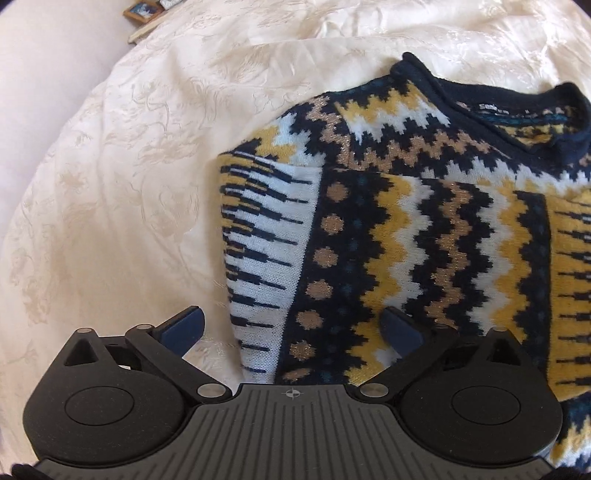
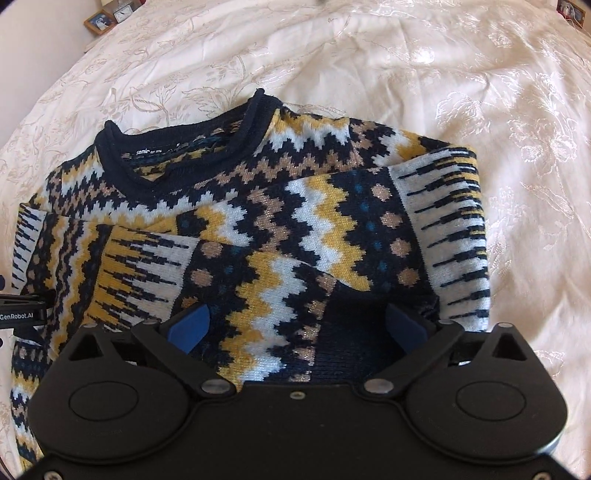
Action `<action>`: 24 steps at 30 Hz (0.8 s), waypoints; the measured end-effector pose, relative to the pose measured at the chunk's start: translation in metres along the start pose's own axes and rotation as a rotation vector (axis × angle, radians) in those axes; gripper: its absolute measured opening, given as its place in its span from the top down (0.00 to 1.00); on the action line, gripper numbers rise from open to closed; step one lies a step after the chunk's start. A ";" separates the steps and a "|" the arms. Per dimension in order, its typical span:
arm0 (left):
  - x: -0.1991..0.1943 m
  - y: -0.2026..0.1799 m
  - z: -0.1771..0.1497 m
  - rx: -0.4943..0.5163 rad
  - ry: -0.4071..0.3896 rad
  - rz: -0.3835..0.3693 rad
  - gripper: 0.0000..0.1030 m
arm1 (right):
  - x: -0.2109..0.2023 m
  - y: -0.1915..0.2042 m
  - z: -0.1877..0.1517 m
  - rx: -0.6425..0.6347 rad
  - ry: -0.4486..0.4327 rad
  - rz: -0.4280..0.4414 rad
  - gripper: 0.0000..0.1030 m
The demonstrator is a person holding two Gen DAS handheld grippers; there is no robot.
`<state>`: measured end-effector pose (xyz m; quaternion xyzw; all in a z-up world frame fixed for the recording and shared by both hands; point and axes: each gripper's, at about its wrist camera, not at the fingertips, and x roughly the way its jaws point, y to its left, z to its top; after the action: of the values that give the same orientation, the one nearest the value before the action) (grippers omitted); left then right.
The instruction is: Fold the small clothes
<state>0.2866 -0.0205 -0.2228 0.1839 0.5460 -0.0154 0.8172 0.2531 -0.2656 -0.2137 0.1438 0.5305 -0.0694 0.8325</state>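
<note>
One sweater [image 2: 251,206], knitted in navy, yellow, white and tan zigzags, lies flat on a cream bedspread [image 2: 424,74] with a faint floral weave. Both sleeves are folded in across the chest; the navy collar [image 2: 184,147] points to 12 o'clock in the right wrist view, label visible inside.

Left gripper [image 1: 293,328]: fingers spread wide, holding nothing, straddling the sweater's side edge, one blue pad [image 1: 184,328] over bare bedspread at 9 o'clock, the other over the knit.

Right gripper [image 2: 297,326]: also spread wide, empty, both pads over the folded sleeves near the sweater's lower part. Contact with the cloth cannot be told.

Small picture frames [image 2: 98,20] sit off the bed at 11 o'clock.
</note>
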 end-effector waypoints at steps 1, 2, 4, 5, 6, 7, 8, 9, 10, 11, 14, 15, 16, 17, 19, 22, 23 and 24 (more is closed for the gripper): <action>0.002 0.007 0.000 -0.038 0.013 -0.034 0.00 | 0.001 0.001 0.000 -0.006 -0.005 -0.007 0.01; 0.005 0.015 0.000 -0.081 0.027 -0.072 0.00 | 0.001 0.002 -0.001 -0.011 -0.008 -0.011 0.01; 0.011 0.027 -0.002 -0.140 0.039 -0.137 0.00 | 0.000 0.002 -0.001 -0.010 -0.016 -0.013 0.01; 0.014 0.033 -0.003 -0.159 0.041 -0.169 0.00 | 0.000 0.002 -0.001 -0.008 -0.020 -0.011 0.01; 0.016 0.037 -0.004 -0.170 0.040 -0.196 0.00 | -0.001 0.002 0.000 -0.006 -0.022 -0.009 0.01; 0.018 0.041 -0.005 -0.175 0.039 -0.223 0.00 | -0.002 0.002 0.000 -0.004 -0.022 -0.010 0.01; 0.020 0.044 -0.005 -0.175 0.040 -0.242 0.00 | -0.004 0.002 0.000 -0.003 -0.021 -0.012 0.01; 0.021 0.046 -0.005 -0.173 0.042 -0.257 0.00 | -0.008 0.002 0.001 -0.001 -0.020 -0.017 0.01; 0.023 0.051 -0.005 -0.171 0.044 -0.272 0.00 | -0.012 0.001 0.001 0.002 -0.024 -0.020 0.01; 0.023 0.053 -0.004 -0.172 0.045 -0.284 0.00 | -0.018 0.000 0.000 0.011 -0.033 -0.026 0.01; 0.014 0.063 -0.007 -0.181 0.031 -0.316 0.06 | -0.040 -0.008 -0.006 0.052 -0.069 -0.043 0.01; 0.009 0.065 -0.011 -0.185 0.025 -0.329 0.09 | -0.047 -0.012 -0.009 0.071 -0.081 -0.045 0.01; 0.001 0.068 -0.021 -0.187 0.019 -0.345 0.09 | -0.055 -0.016 -0.013 0.091 -0.092 -0.047 0.01; -0.004 0.069 -0.026 -0.187 0.012 -0.357 0.09 | -0.063 -0.021 -0.017 0.111 -0.101 -0.049 0.01; -0.018 0.071 -0.045 -0.177 -0.007 -0.379 0.09 | -0.076 -0.028 -0.030 0.144 -0.109 -0.059 0.01; -0.038 0.074 -0.070 -0.161 -0.024 -0.402 0.09 | -0.094 -0.036 -0.055 0.175 -0.112 -0.086 0.01; -0.044 0.074 -0.076 -0.158 -0.026 -0.413 0.09 | -0.099 -0.037 -0.064 0.182 -0.110 -0.097 0.01; -0.048 0.076 -0.084 -0.155 -0.025 -0.425 0.09 | -0.104 -0.039 -0.072 0.188 -0.107 -0.106 0.01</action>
<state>0.2095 0.0684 -0.1866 0.0009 0.5617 -0.1476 0.8141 0.1357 -0.2835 -0.1548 0.1891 0.4834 -0.1702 0.8376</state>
